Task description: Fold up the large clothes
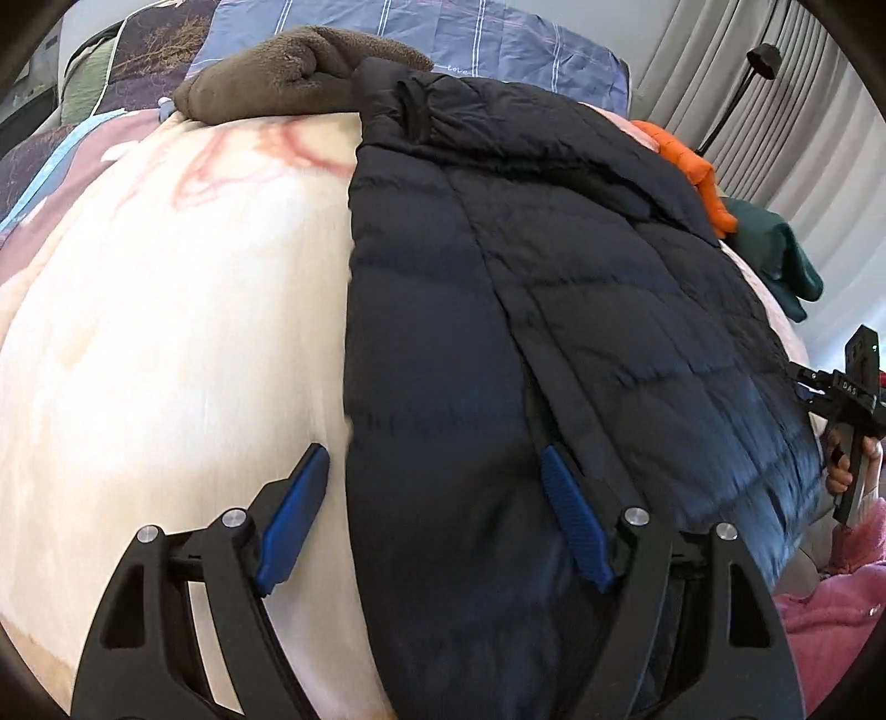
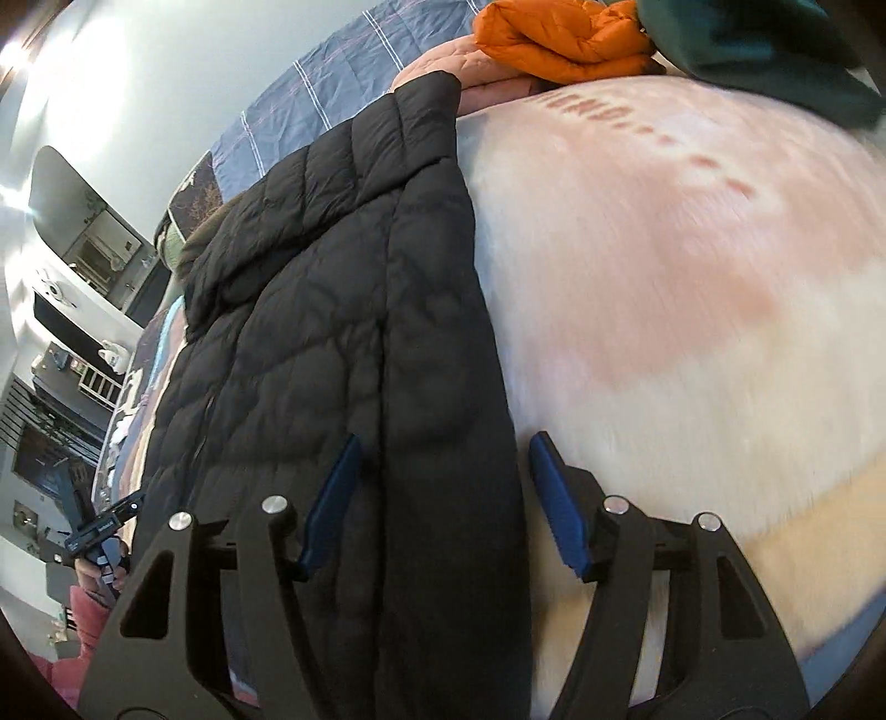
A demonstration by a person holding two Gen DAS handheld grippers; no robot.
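A dark quilted puffer jacket (image 1: pixel 554 310) lies lengthwise on a cream fleece blanket (image 1: pixel 166 332) spread over the bed, its sides seemingly already turned in to make a long narrow panel; the left claw (image 1: pixel 437 526) stands wide open astride the jacket's left edge near the hem, one blue pad on the blanket and the other over the dark fabric, gripping nothing; the right claw (image 2: pixel 443 504) is likewise parted around the opposite long edge, its pads not pressing the cloth; both appear placed to take the hem corners, so the panel can be carried toward the collar; an orange garment (image 2: pixel 559 39), a green one (image 2: pixel 775 44) and a brown fleece (image 1: pixel 288 72) wait at the head of the bed.
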